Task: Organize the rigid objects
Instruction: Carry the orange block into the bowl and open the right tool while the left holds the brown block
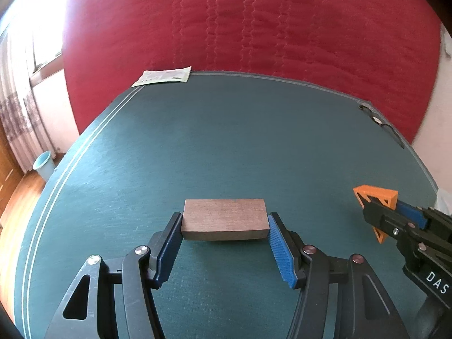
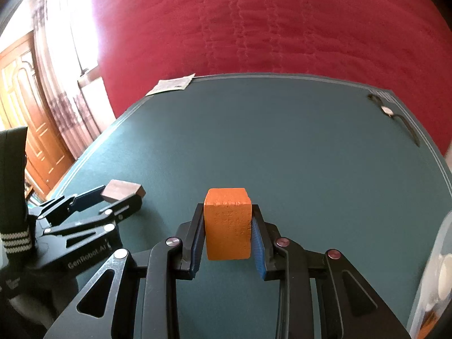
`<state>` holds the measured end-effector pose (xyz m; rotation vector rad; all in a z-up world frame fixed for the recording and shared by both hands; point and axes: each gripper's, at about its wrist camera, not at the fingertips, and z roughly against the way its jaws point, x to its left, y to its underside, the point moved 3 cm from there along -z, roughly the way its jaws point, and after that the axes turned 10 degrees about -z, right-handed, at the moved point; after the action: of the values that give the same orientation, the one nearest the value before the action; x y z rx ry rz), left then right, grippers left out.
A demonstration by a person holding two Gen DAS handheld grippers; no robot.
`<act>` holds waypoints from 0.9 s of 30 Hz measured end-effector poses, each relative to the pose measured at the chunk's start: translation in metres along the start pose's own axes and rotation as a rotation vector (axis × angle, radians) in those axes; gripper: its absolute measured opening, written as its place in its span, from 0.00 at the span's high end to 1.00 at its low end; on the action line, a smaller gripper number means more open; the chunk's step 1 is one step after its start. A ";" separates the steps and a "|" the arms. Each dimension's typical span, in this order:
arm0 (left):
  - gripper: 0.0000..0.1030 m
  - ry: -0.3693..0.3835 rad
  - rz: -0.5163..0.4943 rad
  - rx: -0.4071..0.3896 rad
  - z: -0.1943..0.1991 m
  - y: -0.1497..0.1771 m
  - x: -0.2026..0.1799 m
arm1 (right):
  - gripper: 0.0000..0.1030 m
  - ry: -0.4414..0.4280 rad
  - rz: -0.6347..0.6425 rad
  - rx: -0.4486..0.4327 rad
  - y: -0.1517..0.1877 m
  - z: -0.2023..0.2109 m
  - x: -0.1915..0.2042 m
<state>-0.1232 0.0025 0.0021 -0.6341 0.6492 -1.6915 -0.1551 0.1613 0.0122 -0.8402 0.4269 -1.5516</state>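
Note:
A brown wooden block (image 1: 224,219) hangs just above the green table mat (image 1: 226,141), with my left gripper (image 1: 224,226) shut on its two ends. The same block (image 2: 121,189) and left gripper (image 2: 113,197) show at the left of the right wrist view. An orange piece (image 2: 227,223) is clamped between the blue pads of my right gripper (image 2: 227,226), above the mat (image 2: 282,141). From the left wrist view this orange piece (image 1: 378,195) is a hollow triangular frame, with the right gripper (image 1: 380,209) at the far right.
A paper leaflet (image 1: 163,76) lies at the mat's far left corner. A wristwatch (image 2: 392,114) lies at the far right corner. A red quilt (image 1: 254,28) hangs behind the table. A clear container (image 2: 435,276) is at the right edge. A light blue bin (image 1: 43,165) stands on the floor.

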 end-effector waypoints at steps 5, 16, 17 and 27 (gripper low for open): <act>0.39 0.003 -0.014 -0.004 0.000 0.000 -0.004 | 0.70 0.014 -0.040 -0.003 0.005 0.011 -0.013; 0.39 -0.011 -0.024 -0.008 -0.001 -0.002 -0.005 | 0.70 0.044 -0.073 -0.039 0.011 0.038 -0.036; 0.39 -0.014 -0.024 -0.008 -0.001 -0.001 -0.005 | 0.70 0.049 -0.077 -0.044 0.011 0.042 -0.039; 0.39 -0.012 -0.060 0.000 0.002 -0.002 -0.022 | 0.70 0.102 -0.113 -0.089 0.013 0.072 -0.069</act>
<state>-0.1187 0.0239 0.0029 -0.6688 0.6277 -1.7418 -0.0961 0.2399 0.0325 -0.8681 0.5330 -1.6956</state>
